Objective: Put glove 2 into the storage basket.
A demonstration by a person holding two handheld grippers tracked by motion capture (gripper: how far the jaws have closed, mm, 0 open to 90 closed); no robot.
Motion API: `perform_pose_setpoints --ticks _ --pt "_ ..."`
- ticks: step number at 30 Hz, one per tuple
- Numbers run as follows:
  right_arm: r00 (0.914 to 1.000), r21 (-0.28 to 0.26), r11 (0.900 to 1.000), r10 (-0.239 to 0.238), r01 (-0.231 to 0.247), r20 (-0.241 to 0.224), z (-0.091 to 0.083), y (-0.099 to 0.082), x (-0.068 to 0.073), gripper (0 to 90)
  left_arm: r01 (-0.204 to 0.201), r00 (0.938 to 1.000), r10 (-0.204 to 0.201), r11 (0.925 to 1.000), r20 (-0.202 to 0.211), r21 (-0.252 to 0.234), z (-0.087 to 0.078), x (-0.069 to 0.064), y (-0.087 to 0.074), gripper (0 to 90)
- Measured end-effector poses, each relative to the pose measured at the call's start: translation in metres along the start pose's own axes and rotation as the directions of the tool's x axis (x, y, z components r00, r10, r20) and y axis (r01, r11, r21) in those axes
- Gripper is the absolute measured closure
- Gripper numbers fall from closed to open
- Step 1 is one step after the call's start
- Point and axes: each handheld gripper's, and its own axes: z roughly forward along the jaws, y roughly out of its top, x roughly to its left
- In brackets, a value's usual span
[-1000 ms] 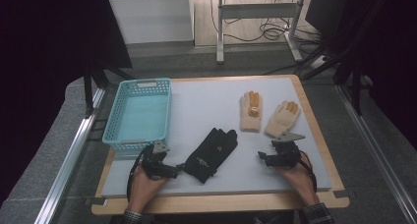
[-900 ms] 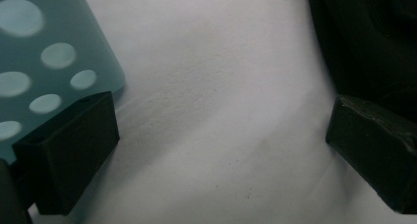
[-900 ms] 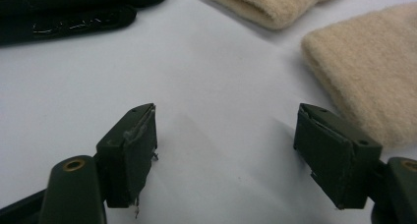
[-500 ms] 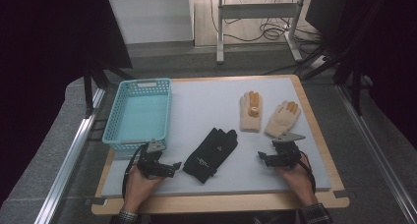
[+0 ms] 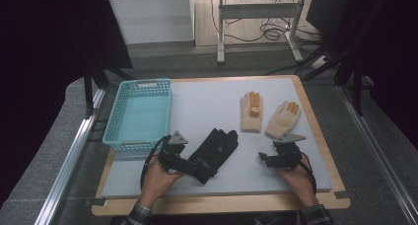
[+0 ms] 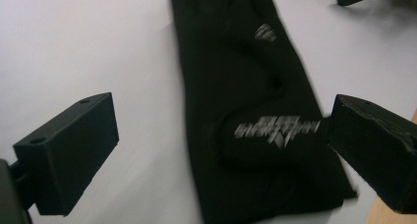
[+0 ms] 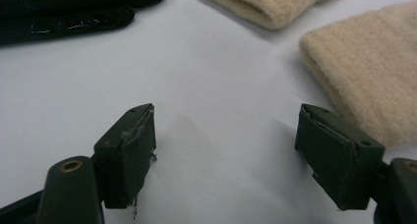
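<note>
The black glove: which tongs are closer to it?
Left. The left tongs hang open right over the black glove's cuff end; the right tongs sit apart from it, open, nearer the beige gloves.

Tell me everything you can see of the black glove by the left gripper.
The black glove lies flat on the white table mat, fingers pointing away toward the far right, cuff toward the person. It looks like thin synthetic fabric with pale printed lettering near the cuff and a small logo farther up. It sits between the turquoise basket and the two beige gloves. The left gripper straddles its cuff end with jaws wide open; whether a pad touches it is unclear.
</note>
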Motion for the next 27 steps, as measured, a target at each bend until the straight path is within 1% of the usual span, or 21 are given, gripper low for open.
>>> perform_pose_setpoints --ticks 3,5,6,12,14,16,17,19,22,23,24,25,27 --pt "1.0 0.0 1.0 0.0 0.0 0.0 0.0 0.0 0.0 22.9 -0.019 0.9997 0.018 0.9992 0.014 0.036 0.016 -0.006 0.013 0.0" --pt "1.0 0.0 1.0 0.0 0.0 -0.001 0.0 0.0 0.0 22.9 -0.018 0.9996 0.017 0.998 0.021 0.061 0.026 -0.008 0.018 0.0" --pt "1.0 0.0 1.0 0.0 0.0 -0.001 0.0 0.0 0.0 22.9 -0.017 0.9997 0.016 0.9965 0.019 0.082 0.034 -0.009 0.02 0.0" --pt "1.0 0.001 1.0 0.001 -0.001 -0.002 0.0 0.0 0.0 22.9 0.0 1.0 0.0 0.9919 -0.001 0.127 0.056 -0.009 0.026 0.0" --pt "1.0 0.001 1.0 0.001 -0.001 -0.002 0.0 0.0 0.0 22.9 0.013 0.9999 -0.014 0.9911 0.005 0.133 0.061 -0.008 0.027 0.0" --pt "1.0 0.001 1.0 0.001 -0.001 -0.002 0.0 0.0 0.0 22.9 0.002 0.9999 -0.004 0.9894 0.017 0.145 0.066 -0.011 0.028 0.0" --pt "1.0 0.001 1.0 0.001 -0.001 -0.002 0.0 0.0 0.0 22.9 -0.005 0.9999 0.003 0.9884 0.014 0.152 0.068 -0.013 0.028 0.0" --pt "1.0 0.001 1.0 0.0 0.0 -0.002 0.0 0.0 0.0 22.9 -0.026 0.9996 0.028 0.9838 -0.009 0.177 0.072 -0.018 0.026 0.0" --pt "1.0 0.001 1.0 0.0 0.0 -0.002 0.0 0.0 0.0 22.9 -0.049 0.9978 0.057 0.9807 -0.036 0.189 0.075 -0.024 0.023 0.0" --pt "1.0 0.001 1.0 0.0 0.0 -0.002 0.0 0.0 0.0 22.9 -0.06 0.9966 0.07 0.9787 -0.044 0.197 0.075 -0.026 0.023 0.0" --pt "1.0 0.001 1.0 0.0 0.0 -0.002 0.0 0.0 0.0 22.9 -0.071 0.9941 0.086 0.975 -0.066 0.211 0.076 -0.027 0.022 0.0" --pt "1.0 0.001 1.0 0.0 0.0 -0.002 0.0 0.0 0.0 22.9 -0.07 0.9933 0.088 0.9735 -0.075 0.218 0.077 -0.027 0.022 0.0" --pt "1.0 0.001 1.0 0.0 0.0 -0.002 0.0 0.0 0.0 22.9 -0.039 0.9953 0.058 0.9743 -0.078 0.222 0.077 -0.024 0.022 0.0"
